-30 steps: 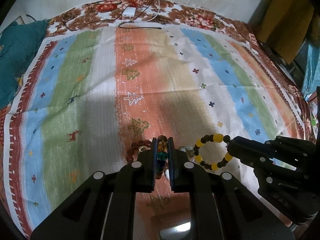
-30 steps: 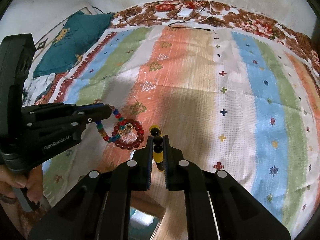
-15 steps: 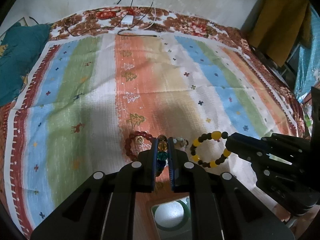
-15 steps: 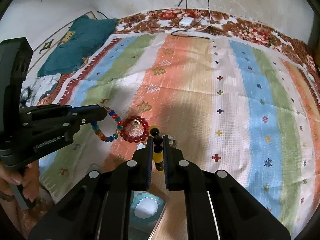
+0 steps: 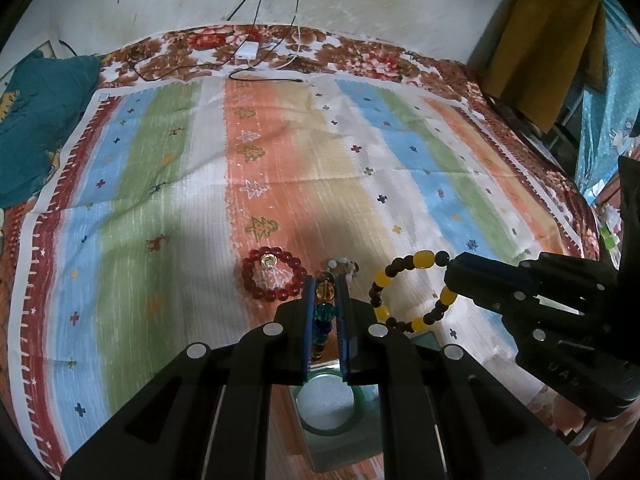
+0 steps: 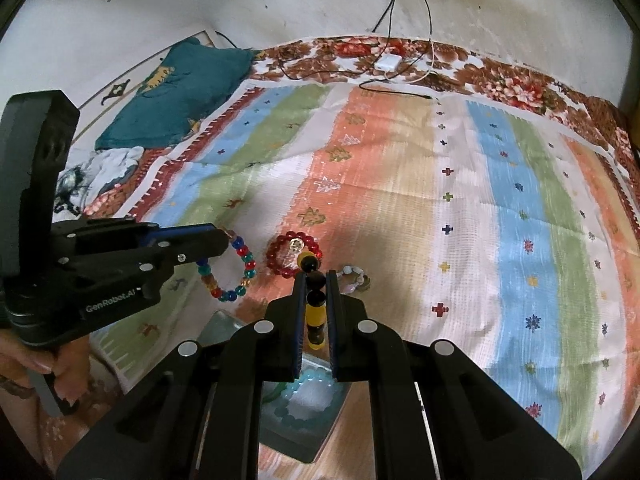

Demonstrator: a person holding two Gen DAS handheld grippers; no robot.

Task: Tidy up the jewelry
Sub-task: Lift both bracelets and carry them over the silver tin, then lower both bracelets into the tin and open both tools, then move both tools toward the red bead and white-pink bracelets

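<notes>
My left gripper [image 5: 325,300] is shut on a multicoloured bead bracelet [image 6: 228,268], held above the striped cloth; its beads show between the fingers in the left wrist view [image 5: 325,312]. My right gripper [image 6: 316,292] is shut on a yellow-and-black bead bracelet [image 5: 412,292], also held up. A red bead bracelet [image 5: 274,278] [image 6: 292,256] lies on the cloth ahead. A small pale bracelet [image 6: 352,278] [image 5: 342,266] lies beside it. Below both grippers sits a grey tray [image 5: 340,452] [image 6: 316,436] holding a green ring [image 5: 328,404] and a light-blue bracelet [image 6: 304,388].
The striped cloth [image 5: 360,160] covers a bed with a floral border. A white charger [image 5: 246,51] with cables lies at the far edge. A teal pillow [image 6: 176,92] lies far left. A yellow garment [image 5: 540,48] hangs at right.
Both grippers have lifted and drawn back with their bracelets. The tray with the green ring and light-blue bracelet has come into view beneath them. The red bracelet stays on the cloth.
</notes>
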